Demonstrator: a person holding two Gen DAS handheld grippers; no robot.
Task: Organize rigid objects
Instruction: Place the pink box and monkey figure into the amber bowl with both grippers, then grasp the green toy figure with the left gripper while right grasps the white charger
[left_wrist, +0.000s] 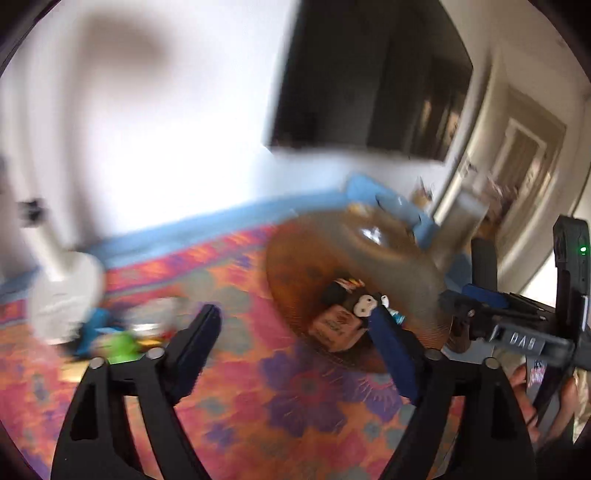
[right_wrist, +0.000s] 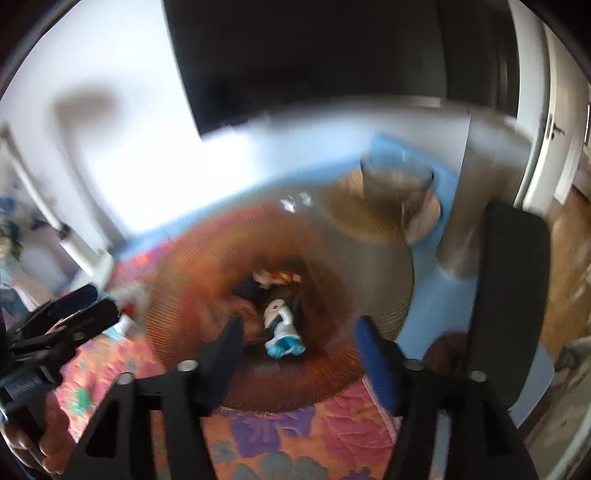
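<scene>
Your left claw (left_wrist: 295, 332) stands released, its blue-padded fingers spread wide with nothing between them; your right claw (right_wrist: 295, 343) is also released, jaws apart and bare. Both pictures are smeared by motion, so small details are uncertain.

The task's target is the brown ribbed bowl (left_wrist: 406, 258), at centre right of the left wrist view and filling the middle of the right wrist view. It sits on the flowered cloth (left_wrist: 258, 406) that covers the surface. Inside it already lie several small things: a white-and-black toy figure with blue hair (right_wrist: 282, 328), a small brown box (left_wrist: 334, 328) and some red-and-yellow pieces (right_wrist: 277, 277) toward the far wall.

So part of the sorting looks done. What is left, as far as you can see, is a loose cluster at lower left of the left wrist view: a green object (left_wrist: 120, 347) and some blurred shiny items (left_wrist: 155, 317), lying well apart from the bowl, near the white stand (left_wrist: 62, 291). Those would be your next pickups. Your right hand (left_wrist: 543, 398) shows at the right edge of that view
</scene>
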